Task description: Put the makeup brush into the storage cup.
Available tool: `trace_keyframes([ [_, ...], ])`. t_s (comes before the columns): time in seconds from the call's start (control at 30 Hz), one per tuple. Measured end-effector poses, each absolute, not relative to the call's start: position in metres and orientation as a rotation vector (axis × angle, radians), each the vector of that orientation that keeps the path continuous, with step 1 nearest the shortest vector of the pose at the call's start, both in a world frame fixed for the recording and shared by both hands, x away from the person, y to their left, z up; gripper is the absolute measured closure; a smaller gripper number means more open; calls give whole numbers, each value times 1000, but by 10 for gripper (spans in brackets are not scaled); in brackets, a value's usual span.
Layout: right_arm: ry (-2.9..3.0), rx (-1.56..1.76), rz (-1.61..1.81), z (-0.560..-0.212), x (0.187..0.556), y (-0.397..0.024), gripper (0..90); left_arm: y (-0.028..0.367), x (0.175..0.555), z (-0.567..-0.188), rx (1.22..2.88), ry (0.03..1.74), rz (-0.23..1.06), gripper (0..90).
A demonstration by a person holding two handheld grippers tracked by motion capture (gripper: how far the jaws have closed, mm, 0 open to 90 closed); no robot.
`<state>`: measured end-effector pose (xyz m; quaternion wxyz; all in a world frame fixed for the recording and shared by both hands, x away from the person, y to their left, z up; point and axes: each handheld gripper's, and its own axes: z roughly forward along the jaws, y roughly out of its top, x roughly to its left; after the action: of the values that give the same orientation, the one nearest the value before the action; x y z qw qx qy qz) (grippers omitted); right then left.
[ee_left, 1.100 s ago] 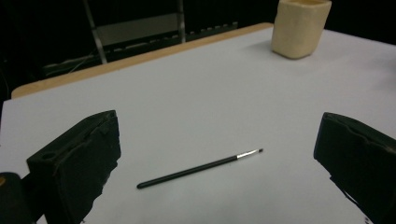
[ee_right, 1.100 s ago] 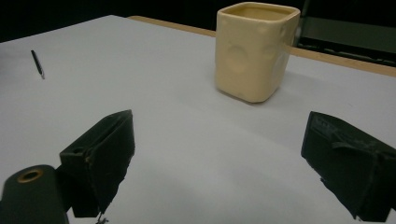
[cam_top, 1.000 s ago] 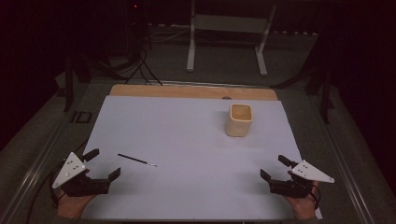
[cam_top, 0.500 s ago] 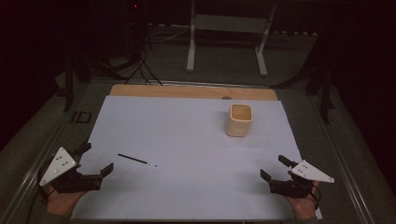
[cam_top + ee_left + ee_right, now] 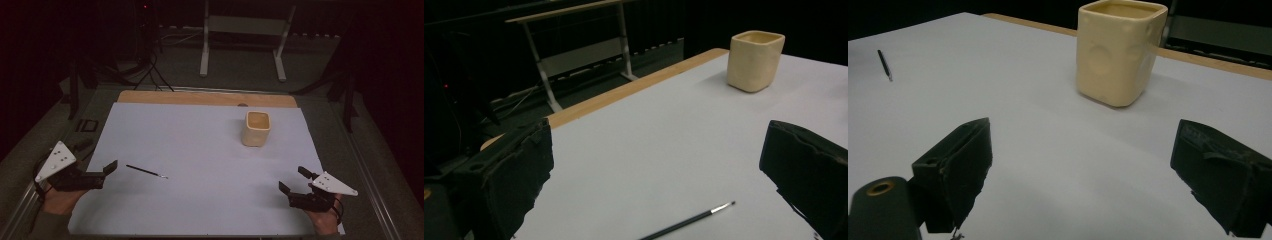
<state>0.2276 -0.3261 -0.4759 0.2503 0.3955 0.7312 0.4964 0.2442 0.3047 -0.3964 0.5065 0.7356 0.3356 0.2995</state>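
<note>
Meanwhile, both claws stood apart and empty: the left claw [image 5: 97, 162] lay just left of the brush [image 5: 146, 171], the right claw [image 5: 295, 181] near the cup [image 5: 257, 128].

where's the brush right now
In the high view the brush lies flat on the white sheet, just right of the open left gripper, far from the cup.
</note>
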Motion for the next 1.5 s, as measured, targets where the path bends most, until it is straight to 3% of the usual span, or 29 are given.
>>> trace_keyframes([
  [0.73,1998,1073,1351,-476,227,-326,96,280,289,-396,1829,793,679,22],
  [1.5,2013,1067,1352,-477,228,-326,96,264,312,-380,2090,729,592,48],
])
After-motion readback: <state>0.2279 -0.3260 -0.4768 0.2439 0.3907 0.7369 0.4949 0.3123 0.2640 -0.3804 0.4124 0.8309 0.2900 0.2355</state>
